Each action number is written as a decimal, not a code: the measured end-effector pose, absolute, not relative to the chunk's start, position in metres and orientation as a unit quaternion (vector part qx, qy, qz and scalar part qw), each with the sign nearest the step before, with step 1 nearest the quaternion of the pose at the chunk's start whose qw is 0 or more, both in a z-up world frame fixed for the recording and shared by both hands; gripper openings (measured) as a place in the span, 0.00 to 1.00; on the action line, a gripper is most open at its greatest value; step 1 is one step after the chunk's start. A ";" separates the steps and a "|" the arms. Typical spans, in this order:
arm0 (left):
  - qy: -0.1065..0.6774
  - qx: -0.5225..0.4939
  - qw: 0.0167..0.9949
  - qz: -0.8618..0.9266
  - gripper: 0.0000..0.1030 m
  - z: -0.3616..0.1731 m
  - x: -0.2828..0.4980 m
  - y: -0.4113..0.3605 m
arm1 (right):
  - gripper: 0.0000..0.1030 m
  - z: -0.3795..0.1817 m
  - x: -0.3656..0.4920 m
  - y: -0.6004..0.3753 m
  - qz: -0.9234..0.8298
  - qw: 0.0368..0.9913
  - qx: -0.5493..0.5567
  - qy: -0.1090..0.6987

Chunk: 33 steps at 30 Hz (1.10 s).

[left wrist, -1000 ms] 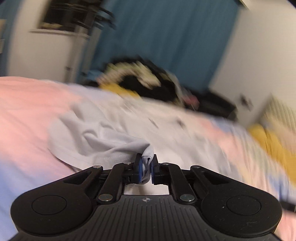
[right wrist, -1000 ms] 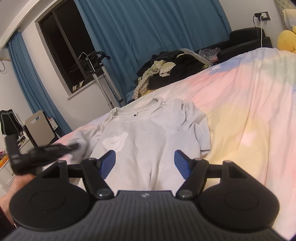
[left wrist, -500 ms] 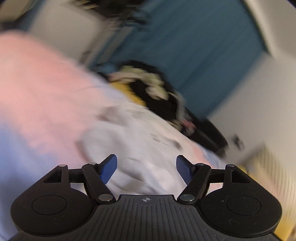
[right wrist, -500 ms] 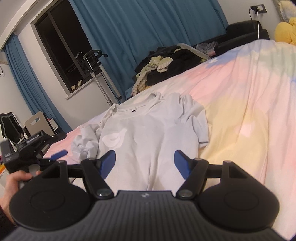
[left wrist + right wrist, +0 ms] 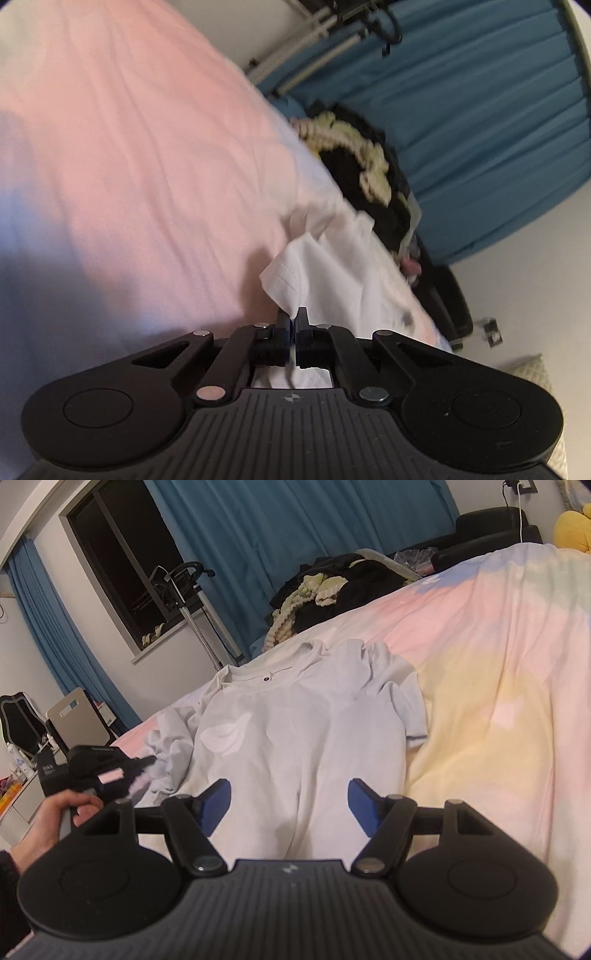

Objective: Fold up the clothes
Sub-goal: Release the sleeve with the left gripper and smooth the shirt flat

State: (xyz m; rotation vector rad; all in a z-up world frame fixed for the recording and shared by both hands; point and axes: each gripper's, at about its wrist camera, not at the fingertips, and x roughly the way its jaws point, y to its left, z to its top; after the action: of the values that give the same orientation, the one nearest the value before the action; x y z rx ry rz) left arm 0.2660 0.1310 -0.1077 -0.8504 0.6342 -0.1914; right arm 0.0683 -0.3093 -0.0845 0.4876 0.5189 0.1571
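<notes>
While pinched: one T-shirt (image 5: 306,734) (two tongs (image 5: 293,325)).

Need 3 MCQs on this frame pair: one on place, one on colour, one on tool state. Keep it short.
1. Where does the white short-sleeved T-shirt lie?
A. on the pastel pink-and-yellow bedspread
B. on a chair
C. on the floor

2. What colour are the pleated curtains behind the bed?
A. red
B. teal blue
C. white

3. How do the two tools stand?
A. both open
B. left tool shut on the T-shirt's cloth, right tool open
C. left open, right shut on cloth

Answers:
1 A, the shirt is spread flat on the bedspread.
2 B, teal blue folds hang beside the dark window.
3 B, white cloth is pinched between the left pads; the right blue pads stand apart, holding nothing.
</notes>
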 end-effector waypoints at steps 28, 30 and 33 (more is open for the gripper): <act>0.280 -0.116 0.952 0.046 0.25 -0.058 0.340 0.258 | 0.69 -0.098 0.097 -0.280 0.063 0.957 0.139 0.247; 0.276 -0.105 0.955 0.041 0.55 -0.050 0.331 0.251 | 0.69 -0.093 0.094 -0.279 0.065 0.959 0.136 0.239; 0.258 -0.086 0.962 0.031 0.67 -0.034 0.310 0.239 | 0.69 -0.082 0.088 -0.275 0.063 0.966 0.119 0.221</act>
State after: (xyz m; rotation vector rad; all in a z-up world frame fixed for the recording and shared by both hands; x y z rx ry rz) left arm 0.3097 0.2388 -0.0341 -0.1737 0.5236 0.0620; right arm 0.0883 -0.2746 -0.0824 0.2414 0.4478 0.1280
